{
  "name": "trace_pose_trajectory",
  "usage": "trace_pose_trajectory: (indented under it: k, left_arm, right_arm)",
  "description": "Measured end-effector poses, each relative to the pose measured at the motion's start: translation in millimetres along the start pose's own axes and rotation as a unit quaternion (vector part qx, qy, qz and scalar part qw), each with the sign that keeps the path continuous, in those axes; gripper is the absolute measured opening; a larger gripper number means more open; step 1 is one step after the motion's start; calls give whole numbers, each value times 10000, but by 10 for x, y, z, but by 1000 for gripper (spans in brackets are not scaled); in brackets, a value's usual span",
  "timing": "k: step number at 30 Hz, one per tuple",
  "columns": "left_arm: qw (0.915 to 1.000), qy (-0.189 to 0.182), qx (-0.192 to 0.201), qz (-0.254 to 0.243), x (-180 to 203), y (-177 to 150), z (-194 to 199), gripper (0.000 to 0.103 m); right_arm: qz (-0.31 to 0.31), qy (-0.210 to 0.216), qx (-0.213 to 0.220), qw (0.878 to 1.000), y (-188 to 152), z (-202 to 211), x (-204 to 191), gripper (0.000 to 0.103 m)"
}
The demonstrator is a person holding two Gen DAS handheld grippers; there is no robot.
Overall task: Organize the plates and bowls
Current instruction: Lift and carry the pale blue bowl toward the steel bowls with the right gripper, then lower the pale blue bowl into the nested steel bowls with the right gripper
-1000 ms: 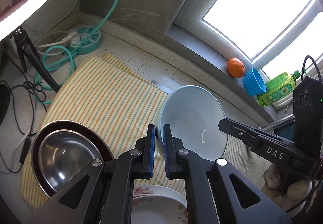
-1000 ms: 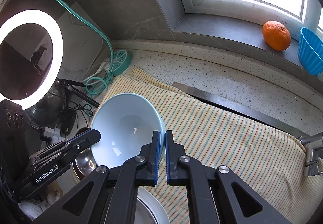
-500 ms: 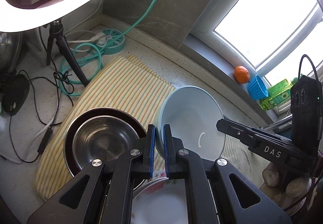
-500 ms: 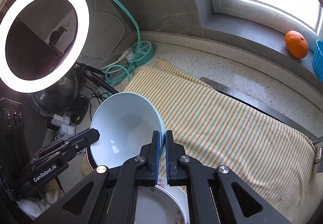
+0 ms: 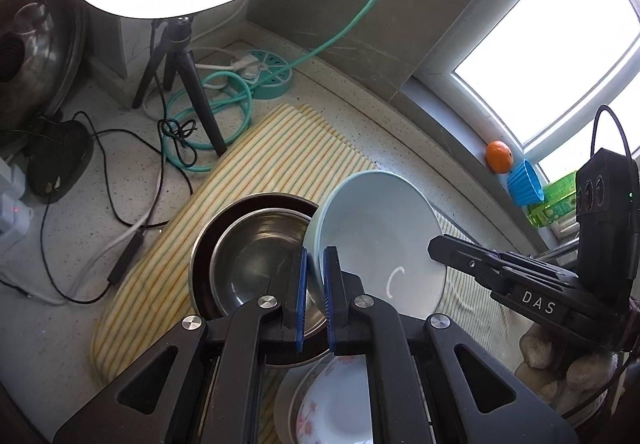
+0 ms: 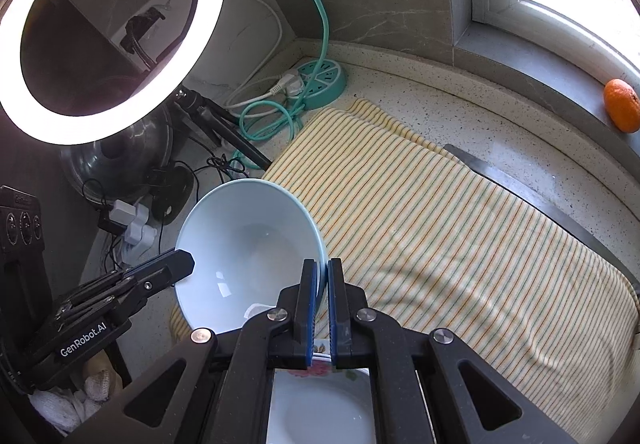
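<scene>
A pale blue bowl [image 5: 380, 244] hangs tilted above the striped cloth [image 5: 260, 184], held by both grippers at opposite sides of its rim. My left gripper [image 5: 316, 256] is shut on the bowl's near left rim. My right gripper [image 6: 322, 264] is shut on the bowl's [image 6: 248, 248] right rim. Just left of and partly under the bowl, a steel bowl [image 5: 256, 256] sits inside a dark brown plate [image 5: 200, 264]. A floral plate [image 5: 336, 404] lies below the grippers, mostly hidden by them.
A ring light [image 6: 112, 32] on a tripod [image 5: 180, 72] stands at the back left, with a teal power strip [image 5: 260, 74], cables and a steel lid [image 5: 36, 48]. An orange [image 5: 499, 157], a blue cup [image 5: 524, 184] and a green bottle rest on the window sill. A metal sink edge [image 6: 520, 196] borders the cloth.
Both grippers have carried the blue bowl to the left across the cloth, still shut on its rim. The steel bowl and brown plate now lie right beside and partly under it.
</scene>
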State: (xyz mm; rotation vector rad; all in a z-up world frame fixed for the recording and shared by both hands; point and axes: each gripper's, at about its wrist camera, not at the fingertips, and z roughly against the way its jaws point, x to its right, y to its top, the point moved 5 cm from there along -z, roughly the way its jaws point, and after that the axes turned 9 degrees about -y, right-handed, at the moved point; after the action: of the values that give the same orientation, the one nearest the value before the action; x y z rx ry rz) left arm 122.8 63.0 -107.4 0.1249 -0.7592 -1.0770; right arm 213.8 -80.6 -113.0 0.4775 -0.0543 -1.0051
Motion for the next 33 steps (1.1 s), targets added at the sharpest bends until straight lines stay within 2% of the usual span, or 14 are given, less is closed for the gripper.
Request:
trace_pose_trajectory:
  k: [15, 33]
  left_arm:
    - [9995, 165, -41, 277, -385, -43, 29, 6]
    - [9985, 214, -276, 417, -585, -124, -113, 6]
  right_arm:
    - [268, -37, -209, 9994, -32, -304, -385, 5]
    - [335, -170, -405, 9985, -79, -522, -464, 5]
